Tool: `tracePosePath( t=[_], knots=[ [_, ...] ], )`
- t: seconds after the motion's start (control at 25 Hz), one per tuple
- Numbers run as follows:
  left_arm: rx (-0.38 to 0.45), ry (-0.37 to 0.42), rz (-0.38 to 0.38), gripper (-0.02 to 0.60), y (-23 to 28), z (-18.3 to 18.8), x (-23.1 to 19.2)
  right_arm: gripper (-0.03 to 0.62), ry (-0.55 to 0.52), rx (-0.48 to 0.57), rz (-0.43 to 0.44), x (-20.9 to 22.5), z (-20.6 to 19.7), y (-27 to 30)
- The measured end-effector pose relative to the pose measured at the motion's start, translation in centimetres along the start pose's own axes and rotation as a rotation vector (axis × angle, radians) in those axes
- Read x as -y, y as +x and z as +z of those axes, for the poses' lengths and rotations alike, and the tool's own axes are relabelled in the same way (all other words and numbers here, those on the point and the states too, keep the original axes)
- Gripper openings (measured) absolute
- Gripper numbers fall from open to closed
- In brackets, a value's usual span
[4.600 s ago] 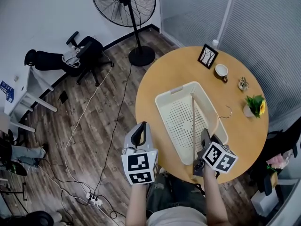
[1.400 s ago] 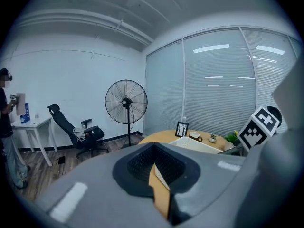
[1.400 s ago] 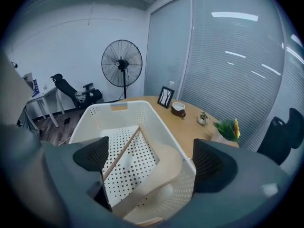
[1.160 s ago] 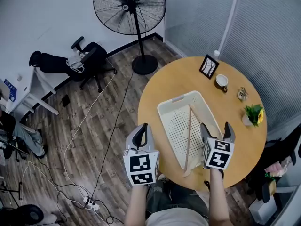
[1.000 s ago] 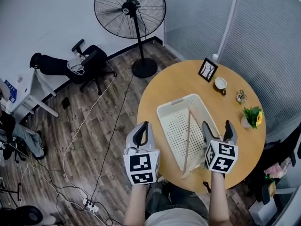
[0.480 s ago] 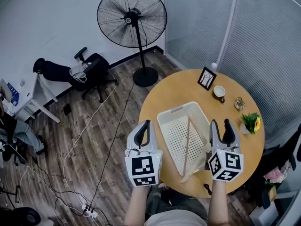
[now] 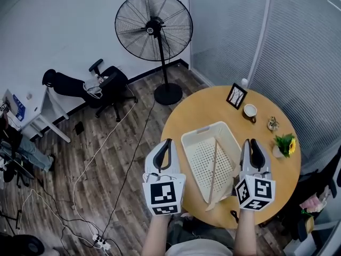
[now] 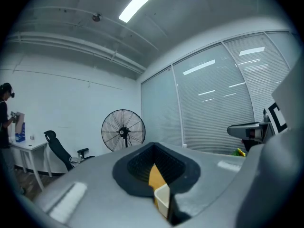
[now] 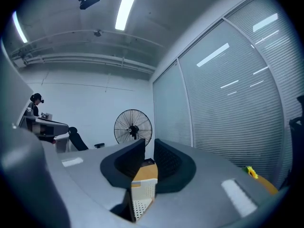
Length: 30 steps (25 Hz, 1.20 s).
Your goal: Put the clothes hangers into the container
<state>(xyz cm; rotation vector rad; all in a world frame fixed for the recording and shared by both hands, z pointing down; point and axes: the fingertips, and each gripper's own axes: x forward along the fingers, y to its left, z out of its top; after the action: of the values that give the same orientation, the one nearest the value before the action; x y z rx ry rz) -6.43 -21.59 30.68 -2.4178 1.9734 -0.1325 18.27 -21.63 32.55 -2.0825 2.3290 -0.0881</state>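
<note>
A cream perforated basket (image 7: 187,149) sits on the round wooden table (image 7: 202,105). One wooden clothes hanger (image 7: 214,167) lies lengthwise inside it, its near end poking over the front rim. Both grippers are held level in the air on the near side, apart from the basket. My left gripper (image 7: 166,143) hangs off the table's left edge, shut and empty, with its pads meeting in the left gripper view (image 8: 153,148). My right gripper (image 7: 250,142) is over the basket's near right corner. Its jaws have just been closing; a narrow slit remains (image 9: 148,148) with nothing in it.
Along the table's far right stand a picture frame (image 7: 235,96), a cup (image 7: 249,111), a small ornament (image 7: 273,124) and a potted yellow flower (image 7: 284,143). A floor fan (image 7: 154,25), an office chair (image 7: 106,84) and floor cables lie to the left.
The right gripper let go of the hanger, which stays in the basket. Both grippers rose toward the camera, and the right jaws went from wide apart to a thin gap.
</note>
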Motion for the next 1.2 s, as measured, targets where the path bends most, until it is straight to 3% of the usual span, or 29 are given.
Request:
tracePosePath(
  t=[0.12,0.28,1.2],
  knots=[
    [-0.001,-0.004,0.001,0.000,-0.10,-0.16,-0.10,0.040,-0.014,0.009,-0.008,-0.11,0.10,-0.13],
    [-0.002,-0.006,0.002,0.000,-0.22,-0.12,-0.21,0.026,-0.020,0.007,-0.009,-0.21,0.30,-0.15],
    [-0.007,-0.020,-0.016,0.000,0.54,-0.24,0.37,0.024,0.003,-0.012,-0.007,0.26,0.07,0.32]
  ],
)
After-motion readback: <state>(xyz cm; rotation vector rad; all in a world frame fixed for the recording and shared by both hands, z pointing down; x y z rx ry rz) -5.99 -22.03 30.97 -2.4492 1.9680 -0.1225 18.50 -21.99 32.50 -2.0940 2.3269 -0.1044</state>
